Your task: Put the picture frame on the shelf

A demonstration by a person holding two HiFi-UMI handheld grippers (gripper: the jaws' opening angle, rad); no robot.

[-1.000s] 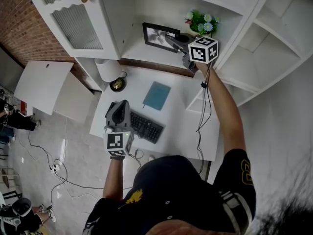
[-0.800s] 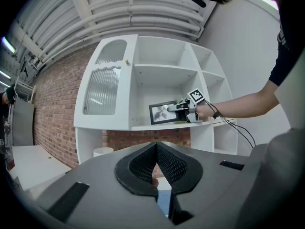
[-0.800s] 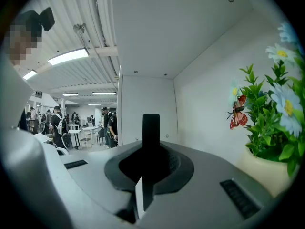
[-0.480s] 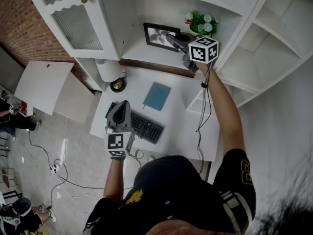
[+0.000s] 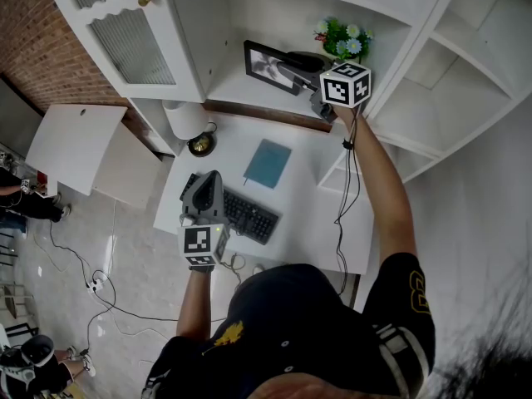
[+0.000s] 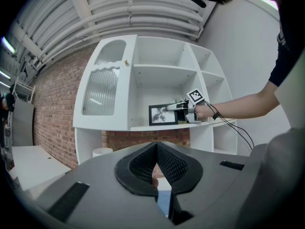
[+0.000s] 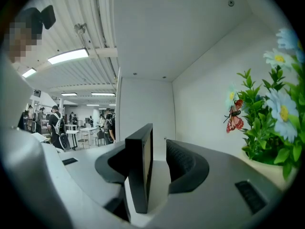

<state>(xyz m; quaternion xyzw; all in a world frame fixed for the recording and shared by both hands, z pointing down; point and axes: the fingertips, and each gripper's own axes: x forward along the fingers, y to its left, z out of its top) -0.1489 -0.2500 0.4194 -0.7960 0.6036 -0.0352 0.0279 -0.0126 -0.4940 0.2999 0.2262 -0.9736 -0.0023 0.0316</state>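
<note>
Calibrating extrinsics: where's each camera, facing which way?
Head view: on the person's head, looking steeply down at desk and shelf; both arms, left gripper and right gripper show.
Left gripper view: rides the left gripper, faces the shelf; shows its shut jaws.
Right gripper view: inside the shelf, along its opening jaws, picture frame between.
All three share the picture frame.

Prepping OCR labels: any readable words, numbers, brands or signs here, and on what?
No text reads clearly in any view.
Sleeve: yellow character, partly cut off, unreadable.
Shirt emblem: yellow mark, no letters legible.
Marker cubes: square patterns only, no text.
Picture frame: image only, no caption visible.
</note>
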